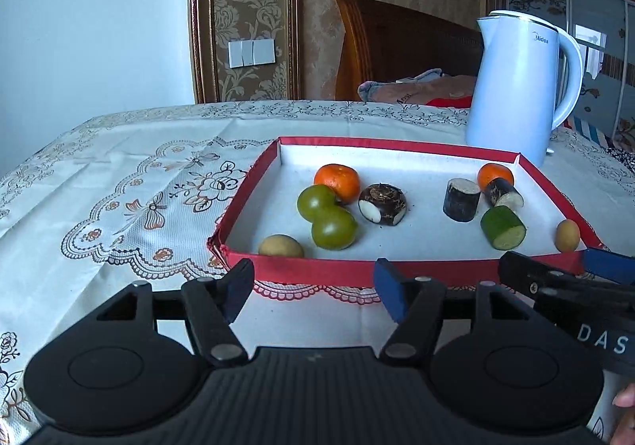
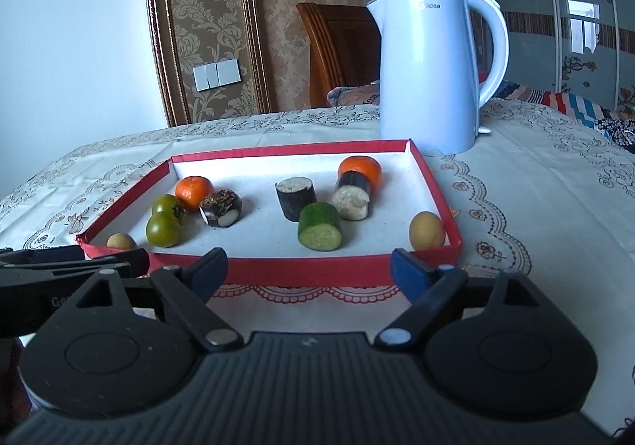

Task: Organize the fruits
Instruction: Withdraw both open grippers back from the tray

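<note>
A red-rimmed tray (image 1: 246, 191) (image 2: 436, 191) lies on the tablecloth. On its left side are an orange (image 1: 337, 181), two green tomatoes (image 1: 333, 228) (image 2: 162, 230), a dark peeled root piece (image 1: 383, 203) and a small yellow fruit (image 1: 279, 246). Its right side holds a second orange (image 2: 361, 169), two dark cane pieces (image 2: 295, 197), a cucumber chunk (image 2: 319, 226) and another yellow fruit (image 2: 426, 230). My left gripper (image 1: 313, 278) and right gripper (image 2: 309, 266) both hover open and empty, side by side, just short of the tray's near rim.
A white electric kettle (image 1: 520, 87) (image 2: 428, 68) stands behind the tray's far right corner. The lace tablecloth (image 1: 139, 187) spreads to the left of the tray. A wooden headboard (image 1: 389, 48) and bedding lie beyond the table.
</note>
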`<act>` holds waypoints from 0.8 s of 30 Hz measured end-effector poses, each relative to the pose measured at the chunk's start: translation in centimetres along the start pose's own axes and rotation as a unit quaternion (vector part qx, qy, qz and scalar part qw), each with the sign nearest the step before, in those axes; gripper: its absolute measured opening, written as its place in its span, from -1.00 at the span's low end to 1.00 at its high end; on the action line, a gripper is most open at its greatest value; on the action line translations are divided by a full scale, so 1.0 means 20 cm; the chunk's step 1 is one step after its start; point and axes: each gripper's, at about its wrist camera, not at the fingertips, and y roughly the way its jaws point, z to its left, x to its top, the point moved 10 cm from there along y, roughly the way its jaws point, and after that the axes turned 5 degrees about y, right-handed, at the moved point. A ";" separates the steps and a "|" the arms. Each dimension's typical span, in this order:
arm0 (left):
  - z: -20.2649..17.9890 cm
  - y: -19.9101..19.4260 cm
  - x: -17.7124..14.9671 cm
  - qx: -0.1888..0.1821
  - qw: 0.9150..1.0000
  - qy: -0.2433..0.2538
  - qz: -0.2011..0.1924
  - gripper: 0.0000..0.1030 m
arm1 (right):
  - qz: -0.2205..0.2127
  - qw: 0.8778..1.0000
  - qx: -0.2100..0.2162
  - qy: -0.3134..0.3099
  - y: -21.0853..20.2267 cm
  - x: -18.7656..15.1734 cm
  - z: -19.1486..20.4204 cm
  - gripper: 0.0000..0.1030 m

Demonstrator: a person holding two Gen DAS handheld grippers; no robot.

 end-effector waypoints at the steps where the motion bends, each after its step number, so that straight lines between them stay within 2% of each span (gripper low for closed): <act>1: 0.01 0.00 0.00 0.000 1.000 -0.002 0.001 0.28 | 0.000 1.000 -0.001 -0.001 0.00 0.00 0.00 0.74; 6: 0.02 0.02 -0.01 0.001 1.000 -0.009 0.006 0.28 | 0.000 1.000 -0.002 -0.002 0.00 0.00 0.00 0.76; 17: -0.01 0.01 -0.01 0.009 1.000 0.016 -0.001 0.28 | 0.001 1.000 0.000 0.006 0.00 -0.01 -0.01 0.81; 24: 0.00 0.02 -0.01 0.011 1.000 0.015 0.006 0.28 | 0.011 1.000 0.002 0.010 0.00 -0.03 -0.01 0.83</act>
